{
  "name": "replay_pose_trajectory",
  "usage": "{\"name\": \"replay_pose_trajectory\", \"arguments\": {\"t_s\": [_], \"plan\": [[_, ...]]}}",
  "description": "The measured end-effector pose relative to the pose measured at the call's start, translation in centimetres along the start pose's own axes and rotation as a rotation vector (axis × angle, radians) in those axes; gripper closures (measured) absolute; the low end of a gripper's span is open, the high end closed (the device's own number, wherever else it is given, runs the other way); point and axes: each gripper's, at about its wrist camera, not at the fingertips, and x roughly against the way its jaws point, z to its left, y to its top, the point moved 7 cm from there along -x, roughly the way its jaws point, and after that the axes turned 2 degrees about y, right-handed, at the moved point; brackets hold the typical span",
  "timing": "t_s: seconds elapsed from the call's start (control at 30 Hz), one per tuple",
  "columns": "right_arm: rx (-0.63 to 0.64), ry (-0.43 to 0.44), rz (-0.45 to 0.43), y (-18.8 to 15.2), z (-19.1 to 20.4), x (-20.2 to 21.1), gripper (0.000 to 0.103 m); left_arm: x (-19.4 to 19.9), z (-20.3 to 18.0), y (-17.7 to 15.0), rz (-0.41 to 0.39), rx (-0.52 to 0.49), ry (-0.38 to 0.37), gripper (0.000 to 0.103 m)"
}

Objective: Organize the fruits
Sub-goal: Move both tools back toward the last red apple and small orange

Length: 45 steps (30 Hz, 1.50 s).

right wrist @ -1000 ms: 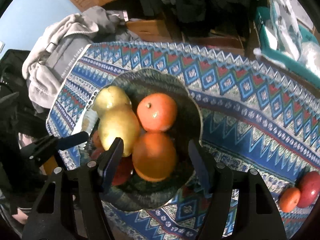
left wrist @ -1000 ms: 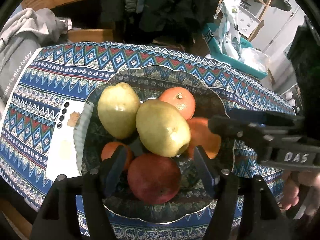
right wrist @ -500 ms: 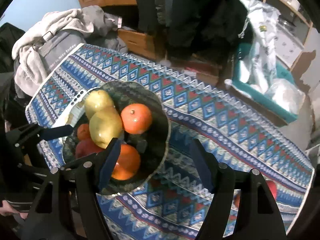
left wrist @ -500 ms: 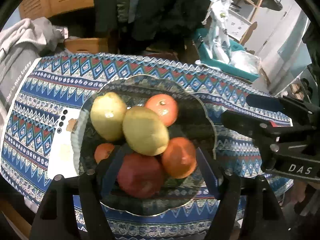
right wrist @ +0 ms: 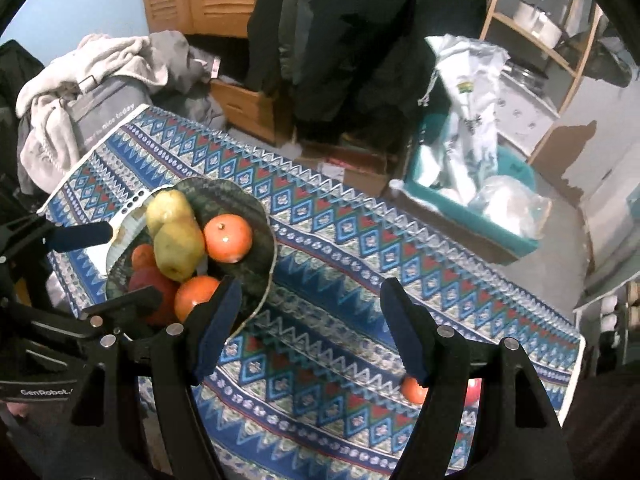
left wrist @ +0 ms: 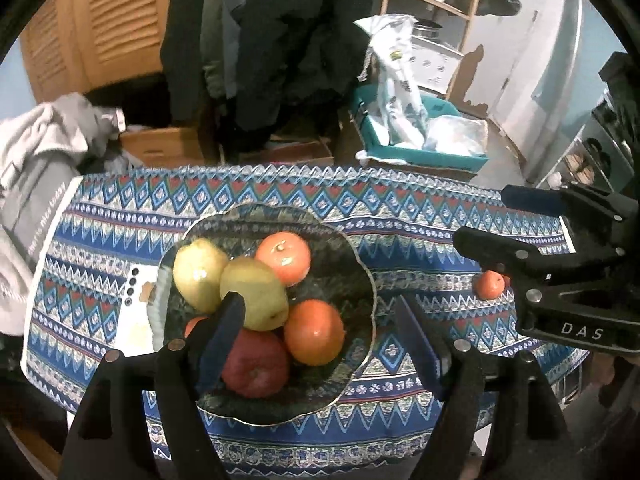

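Observation:
A dark glass bowl [left wrist: 362,276] [right wrist: 262,216] on the patterned tablecloth holds two yellow pears [left wrist: 256,296], oranges [left wrist: 314,330] and a red apple [left wrist: 256,364]. A small orange [left wrist: 489,284] [right wrist: 412,390] and a red apple [right wrist: 473,393] lie loose near the table's right end. My left gripper [left wrist: 320,344] is open and empty, raised above the bowl's near side. My right gripper [right wrist: 312,324] is open and empty, above the cloth right of the bowl; it also shows in the left wrist view [left wrist: 512,220].
A white phone [left wrist: 134,312] lies under the bowl's left side. A grey garment [right wrist: 80,92] hangs at the table's left end. Behind the table are cardboard boxes [right wrist: 252,110], dark coats and a teal bin [left wrist: 416,152] with bags.
Both grippers have pulled up and back from the bowl. The right gripper has swung right, away from the bowl, leaving an orange in it. The loose fruit at the right end has come into view.

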Motion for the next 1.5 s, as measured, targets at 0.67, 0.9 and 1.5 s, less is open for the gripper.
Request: {"name": "replay_pose_trajectory", "arguments": {"t_s": [0.67, 0.9, 1.5], "plan": [[-0.088, -0.057, -0.046, -3.5, -6.8, 5.1, 0.029, 1.8, -6.6, 1.3, -0.039, -0.13, -0.009, 0.023], [-0.147, -0.075, -0.059, -5.3, -10.0, 6.4, 0.028, 1.6, -9.3, 1.5, -0.036, -0.174, -0.018, 0.023], [-0.334, -0.093, -0.028, -10.3, -18.2, 5.8, 0.025, -2.2, -15.1, 1.9, 0.017, -0.23, -0.056, 0.021]]}}
